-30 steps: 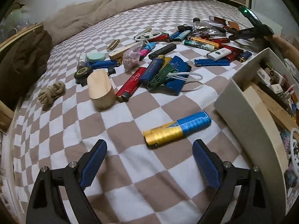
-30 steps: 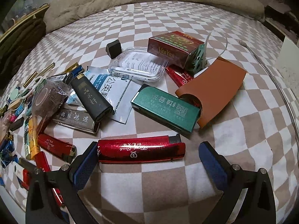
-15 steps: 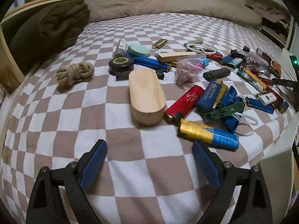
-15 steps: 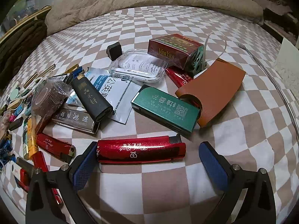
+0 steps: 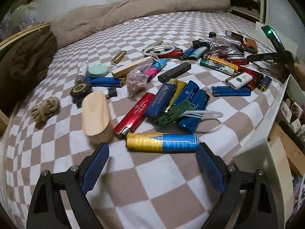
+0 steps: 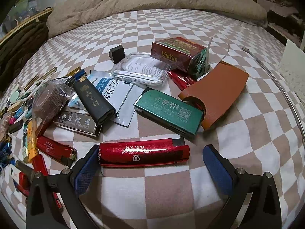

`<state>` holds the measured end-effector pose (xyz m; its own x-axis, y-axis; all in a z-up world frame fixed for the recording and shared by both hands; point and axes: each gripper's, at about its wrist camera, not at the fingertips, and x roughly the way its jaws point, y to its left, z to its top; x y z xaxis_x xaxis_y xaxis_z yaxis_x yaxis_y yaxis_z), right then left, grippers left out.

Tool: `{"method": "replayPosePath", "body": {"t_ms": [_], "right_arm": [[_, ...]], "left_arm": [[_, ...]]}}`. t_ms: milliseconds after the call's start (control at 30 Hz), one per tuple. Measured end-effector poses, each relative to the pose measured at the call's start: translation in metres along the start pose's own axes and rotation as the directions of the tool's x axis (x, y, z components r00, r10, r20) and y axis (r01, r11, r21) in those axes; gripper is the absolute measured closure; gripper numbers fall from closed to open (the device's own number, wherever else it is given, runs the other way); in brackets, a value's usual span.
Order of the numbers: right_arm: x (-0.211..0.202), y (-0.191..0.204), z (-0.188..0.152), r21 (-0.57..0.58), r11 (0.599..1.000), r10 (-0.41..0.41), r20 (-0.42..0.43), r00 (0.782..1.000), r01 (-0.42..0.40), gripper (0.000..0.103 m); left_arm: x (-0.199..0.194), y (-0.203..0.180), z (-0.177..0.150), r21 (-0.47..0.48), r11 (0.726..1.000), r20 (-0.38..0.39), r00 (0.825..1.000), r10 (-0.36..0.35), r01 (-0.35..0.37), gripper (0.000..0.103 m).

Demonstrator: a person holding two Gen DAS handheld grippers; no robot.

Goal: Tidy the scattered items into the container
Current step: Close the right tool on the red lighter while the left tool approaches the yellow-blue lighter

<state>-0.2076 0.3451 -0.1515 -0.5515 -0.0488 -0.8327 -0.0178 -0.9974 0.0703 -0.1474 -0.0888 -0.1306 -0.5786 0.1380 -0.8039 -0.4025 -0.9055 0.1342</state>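
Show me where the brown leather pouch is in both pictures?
Left wrist view: the brown pouch looks small, far back at the top right of the pile.
Right wrist view: the brown pouch looks big, right of centre, next to the green lighter.
Shared landmark: the beige blanket across the bed's far end.

I have both grippers tilted steeply down toward the bed. My left gripper (image 5: pixel 152 153) has its jaws spread wide, nothing pressed between the pads. My right gripper (image 6: pixel 150 159) is likewise spread, its left pad (image 6: pixel 85 168) just beside an item.
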Motion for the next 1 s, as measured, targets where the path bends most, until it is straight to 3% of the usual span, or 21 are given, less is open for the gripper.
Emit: {"method": "replayPosePath", "body": {"t_ms": [367, 467, 533, 800, 1000], "right_arm": [[-0.002, -0.002, 0.002, 0.016, 1.0, 0.014, 0.053, 0.999, -0.015, 0.001], [-0.003, 0.0, 0.003, 0.023, 1.0, -0.003, 0.08, 0.997, 0.001, 0.009], [-0.003, 0.003, 0.006, 0.037, 0.999, -0.005, 0.097, 0.995, 0.001, 0.02], [-0.005, 0.005, 0.004, 0.071, 0.997, 0.022, 0.115, 0.993, -0.03, 0.02], [-0.01, 0.003, -0.001, 0.086, 0.995, 0.041, 0.122, 0.992, -0.052, 0.02]], "left_arm": [[0.011, 0.004, -0.001, -0.034, 0.996, -0.012, 0.996, -0.083, 0.083, 0.01], [0.012, 0.005, -0.002, -0.038, 0.995, -0.002, 0.996, -0.094, 0.094, 0.01], [0.012, 0.005, -0.003, -0.038, 0.994, 0.002, 0.995, -0.103, 0.103, 0.01], [0.012, 0.01, -0.004, -0.061, 0.983, 0.005, 0.985, -0.175, 0.175, 0.005], [0.014, 0.015, 0.002, -0.088, 0.965, -0.019, 0.968, -0.251, 0.248, 0.0]]}}
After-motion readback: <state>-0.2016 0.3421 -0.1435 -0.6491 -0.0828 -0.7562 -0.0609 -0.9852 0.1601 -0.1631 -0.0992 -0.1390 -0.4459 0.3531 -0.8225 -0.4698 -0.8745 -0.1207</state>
